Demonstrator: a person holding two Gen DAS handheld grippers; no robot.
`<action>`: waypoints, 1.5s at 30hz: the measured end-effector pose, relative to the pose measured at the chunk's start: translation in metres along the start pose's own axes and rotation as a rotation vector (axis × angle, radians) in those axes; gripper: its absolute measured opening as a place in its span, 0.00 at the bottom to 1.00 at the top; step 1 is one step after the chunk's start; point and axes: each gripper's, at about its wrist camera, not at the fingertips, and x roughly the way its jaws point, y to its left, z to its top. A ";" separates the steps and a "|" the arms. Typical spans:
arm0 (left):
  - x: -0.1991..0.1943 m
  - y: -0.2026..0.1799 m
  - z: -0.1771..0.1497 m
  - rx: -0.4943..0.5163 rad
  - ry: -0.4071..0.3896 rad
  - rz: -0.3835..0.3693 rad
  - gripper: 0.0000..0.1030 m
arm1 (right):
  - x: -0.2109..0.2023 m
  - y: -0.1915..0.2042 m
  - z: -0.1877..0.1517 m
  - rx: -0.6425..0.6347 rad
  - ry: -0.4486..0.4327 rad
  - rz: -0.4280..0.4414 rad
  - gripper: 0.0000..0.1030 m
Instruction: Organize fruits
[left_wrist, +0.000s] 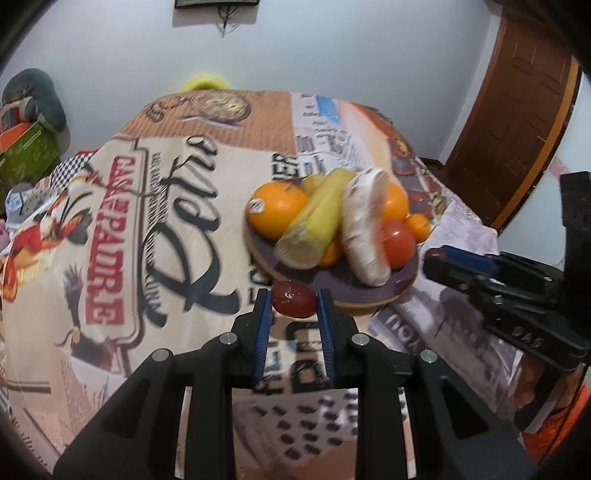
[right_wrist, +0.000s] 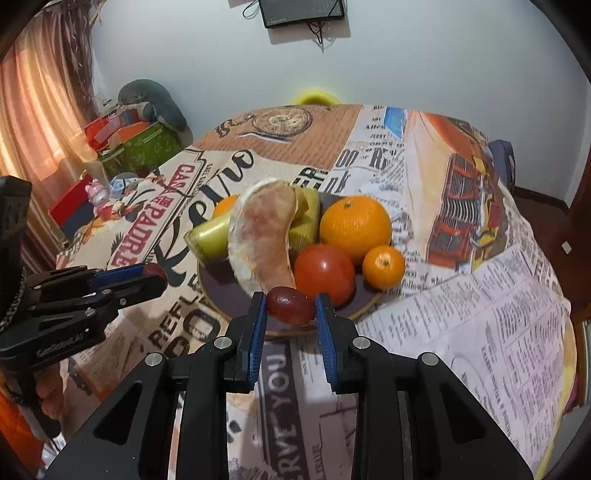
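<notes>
A pale wall (right_wrist: 443, 55) backs the room, with a dark screen (right_wrist: 302, 13) hung high on it, trailing cables, a wooden door (left_wrist: 517, 122) to one side and an orange-lit curtain (right_wrist: 40, 110) to the other. The table is draped in a printed tablecloth (left_wrist: 155, 206) of newspaper text, red lettering and a truck picture; beyond its far edge shows a yellow chair back (right_wrist: 314, 96), and off its side a heap of boxes and a grey cushion (right_wrist: 155, 103). Near the middle stands a round dark plate (right_wrist: 221, 291) piled with fruit: a large orange (right_wrist: 354, 225), a small mandarin (right_wrist: 384, 266), a tomato (right_wrist: 324, 272), a peeled pomelo segment (right_wrist: 264, 236) and a greenish-yellow cut fruit (right_wrist: 208, 236). The left gripper (left_wrist: 294, 301) is clamped on a red grape (left_wrist: 294, 298), just before the plate's near rim. The right gripper (right_wrist: 290, 305) likewise pinches a second red grape (right_wrist: 290, 305), over the plate's near edge.
</notes>
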 end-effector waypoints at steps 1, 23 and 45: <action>0.001 -0.003 0.002 0.005 -0.002 -0.005 0.24 | 0.001 -0.001 0.001 -0.001 -0.002 -0.002 0.24; 0.043 -0.024 0.001 0.040 0.055 -0.025 0.24 | 0.033 -0.014 -0.010 0.023 0.052 0.028 0.24; -0.032 -0.027 0.007 0.020 -0.068 0.009 0.27 | -0.032 0.001 0.004 -0.007 -0.055 -0.005 0.30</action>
